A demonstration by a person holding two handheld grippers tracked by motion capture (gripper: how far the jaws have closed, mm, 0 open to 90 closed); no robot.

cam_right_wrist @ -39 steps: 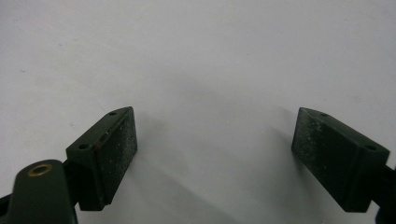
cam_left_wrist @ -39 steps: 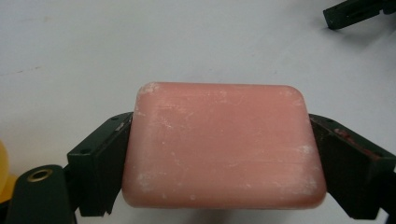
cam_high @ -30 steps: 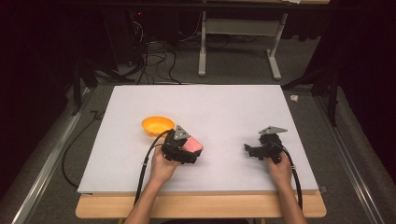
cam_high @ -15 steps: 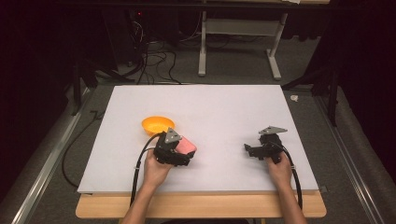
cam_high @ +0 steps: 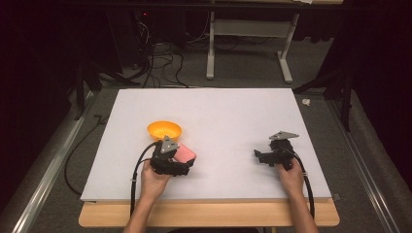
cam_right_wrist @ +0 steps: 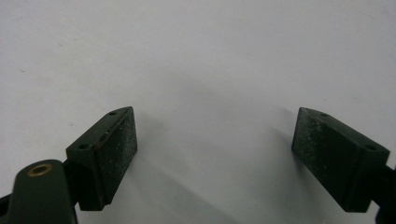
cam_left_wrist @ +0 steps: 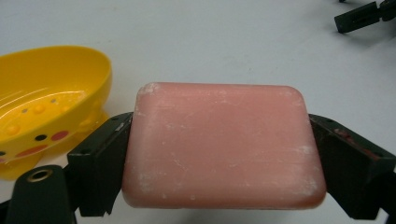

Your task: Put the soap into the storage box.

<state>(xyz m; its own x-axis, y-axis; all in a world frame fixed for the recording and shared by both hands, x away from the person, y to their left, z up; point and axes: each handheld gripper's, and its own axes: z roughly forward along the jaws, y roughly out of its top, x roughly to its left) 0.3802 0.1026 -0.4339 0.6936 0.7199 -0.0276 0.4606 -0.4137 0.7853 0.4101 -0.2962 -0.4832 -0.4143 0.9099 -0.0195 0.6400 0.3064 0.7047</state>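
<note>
A pink bar of soap sits clamped between the two black jaws of my left gripper, which is shut on it. From above, the soap and left gripper hang just right of and nearer than a yellow soap dish. The dish, with dots on its side, lies to the left in the left gripper view. My right gripper rests low over the white board at the right, its jaws wide open with bare board between them.
The white board covers a wooden table. Cables trail from both grippers off the front edge. A metal stand and tangled cables stand on the floor behind the table. The other gripper's jaw tips show at the top right of the left gripper view.
My left gripper has carried the soap leftward, closer to the yellow dish. The right gripper has stayed where it was.
</note>
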